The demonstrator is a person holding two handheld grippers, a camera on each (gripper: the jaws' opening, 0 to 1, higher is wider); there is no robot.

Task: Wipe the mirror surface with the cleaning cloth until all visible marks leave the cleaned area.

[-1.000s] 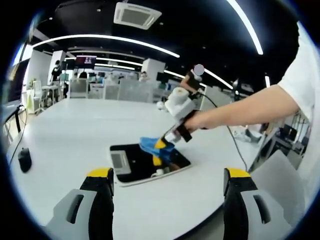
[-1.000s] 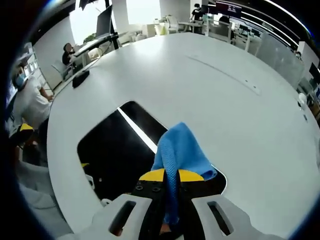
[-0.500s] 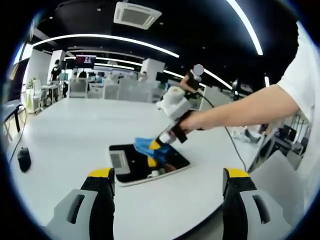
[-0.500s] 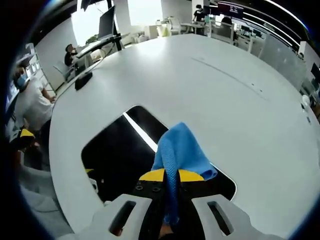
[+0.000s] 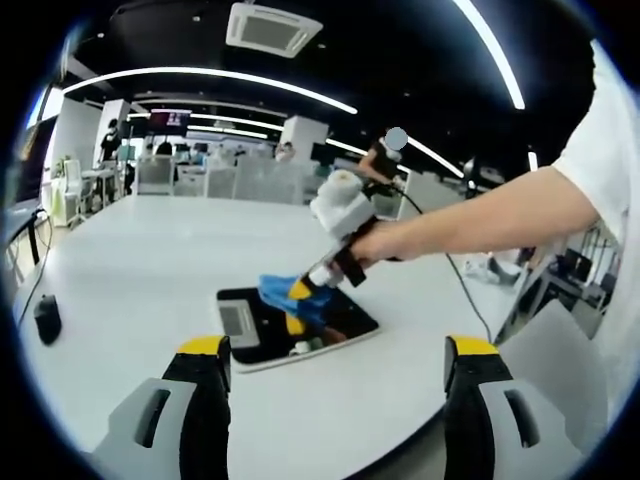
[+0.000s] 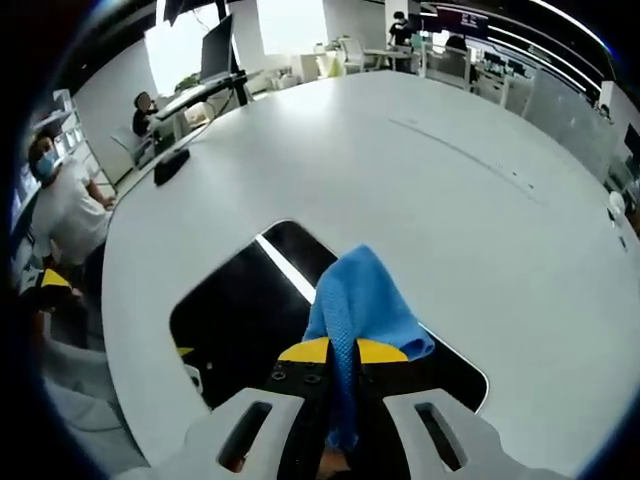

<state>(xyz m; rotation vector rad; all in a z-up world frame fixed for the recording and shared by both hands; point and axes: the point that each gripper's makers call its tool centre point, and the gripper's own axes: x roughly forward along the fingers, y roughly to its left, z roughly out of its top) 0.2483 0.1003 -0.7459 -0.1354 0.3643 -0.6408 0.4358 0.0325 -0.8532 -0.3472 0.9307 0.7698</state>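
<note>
Cloth over part of mirror

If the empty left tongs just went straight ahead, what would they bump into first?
Probably the mirror lying flat on the white table, where the right tongs press the blue cloth. The left tongs are open; depth is hard to judge.

Bare table around mirror

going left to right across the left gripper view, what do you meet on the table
black mouse → mirror → blue cloth → right gripper holding it → hand
</note>
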